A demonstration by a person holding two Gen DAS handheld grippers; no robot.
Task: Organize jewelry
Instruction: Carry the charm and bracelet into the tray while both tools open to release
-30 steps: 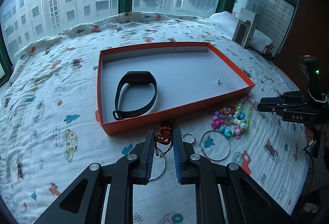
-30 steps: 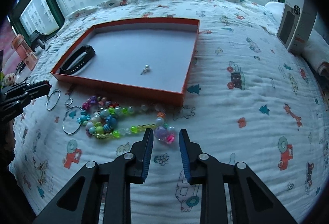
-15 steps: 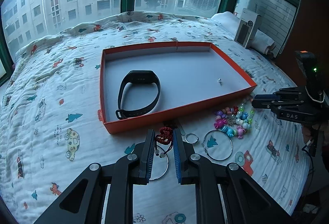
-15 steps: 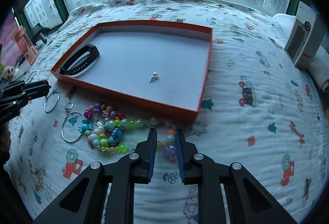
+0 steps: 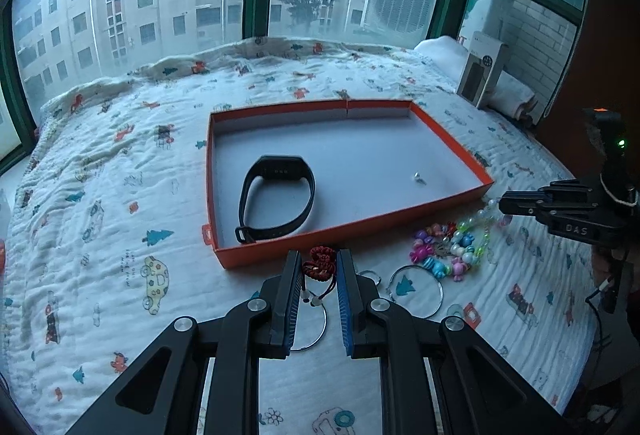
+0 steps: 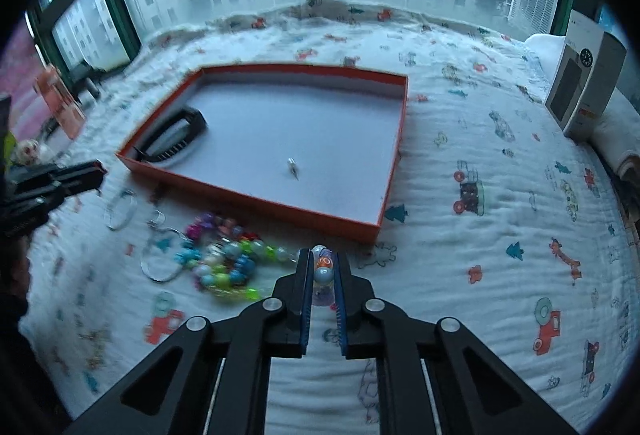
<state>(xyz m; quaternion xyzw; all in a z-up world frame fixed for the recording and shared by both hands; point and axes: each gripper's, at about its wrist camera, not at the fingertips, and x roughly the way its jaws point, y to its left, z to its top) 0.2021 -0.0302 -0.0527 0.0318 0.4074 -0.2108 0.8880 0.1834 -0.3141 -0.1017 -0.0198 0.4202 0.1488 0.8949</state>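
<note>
Right claw (image 6: 323,275): closed on one end of the bead necklace (image 6: 232,267); its jaws have just been closing, and round beads sit pinched between the blue pads.
Necklace, rest of it: trails away to the left of the right claw in a loose heap on the bed (image 6: 480,275), blurred, so I cannot tell how tangled it is.
Left claw (image 5: 318,267): clamped on a red braided cord bracelet (image 5: 319,263), its loose ends hanging down between the jaws.
Orange tray (image 6: 256,204): just ahead of both claws, near wall closest; a black wristband (image 5: 276,203) and a small stud (image 6: 293,166) already lie inside.
Silver rings (image 5: 416,293): on the bed just right of the left claw, not yet handled.
Step in hand: probably lifting the necklace to carry it over the near wall.
Doing it well: raise high enough that the hanging strand clears the wall, and go slowly so round beads do not slip from the pads.
Watch for: the trailing beads may snag the rings beside them.
</note>
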